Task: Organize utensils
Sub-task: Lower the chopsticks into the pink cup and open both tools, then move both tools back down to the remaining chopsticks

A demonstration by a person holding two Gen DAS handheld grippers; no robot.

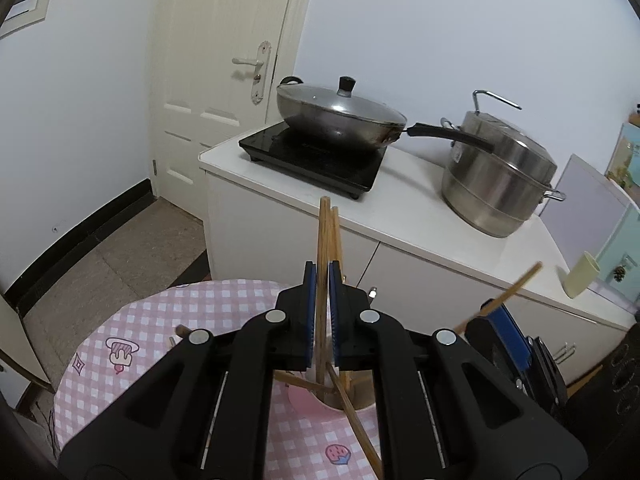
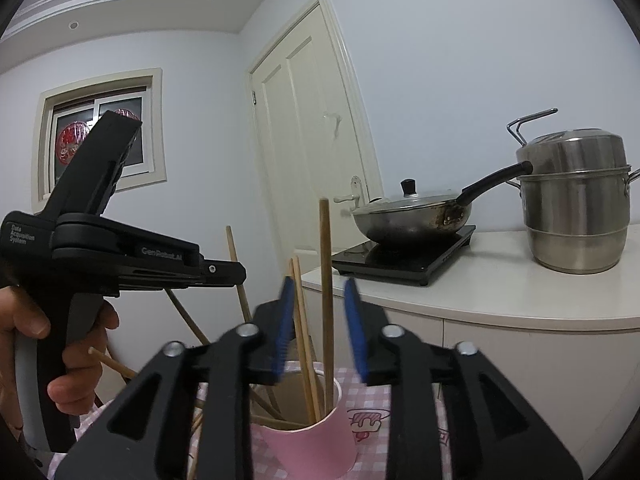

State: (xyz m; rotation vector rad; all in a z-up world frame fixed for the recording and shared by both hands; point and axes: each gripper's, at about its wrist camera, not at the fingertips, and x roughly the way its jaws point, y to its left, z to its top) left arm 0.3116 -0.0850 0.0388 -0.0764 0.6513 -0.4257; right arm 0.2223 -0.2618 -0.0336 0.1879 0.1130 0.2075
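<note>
A pink cup (image 2: 316, 436) stands on the pink checked tablecloth (image 1: 192, 312) and holds several wooden chopsticks (image 2: 326, 300). In the left wrist view my left gripper (image 1: 323, 280) is shut on an upright wooden chopstick (image 1: 322, 256) right above the cup (image 1: 308, 398). In the right wrist view my right gripper (image 2: 320, 308) is open, its blue pads either side of the chopsticks standing in the cup, touching none. The left gripper's body (image 2: 120, 256) shows at the left there. More chopsticks (image 2: 236, 276) lean beside the cup.
Behind the table stands a white counter (image 1: 420, 216) with a lidded wok (image 1: 340, 116) on a black induction hob, a steel steamer pot (image 1: 500, 176) and a yellow cup (image 1: 580, 280). A cream door (image 1: 224, 60) is at the back left.
</note>
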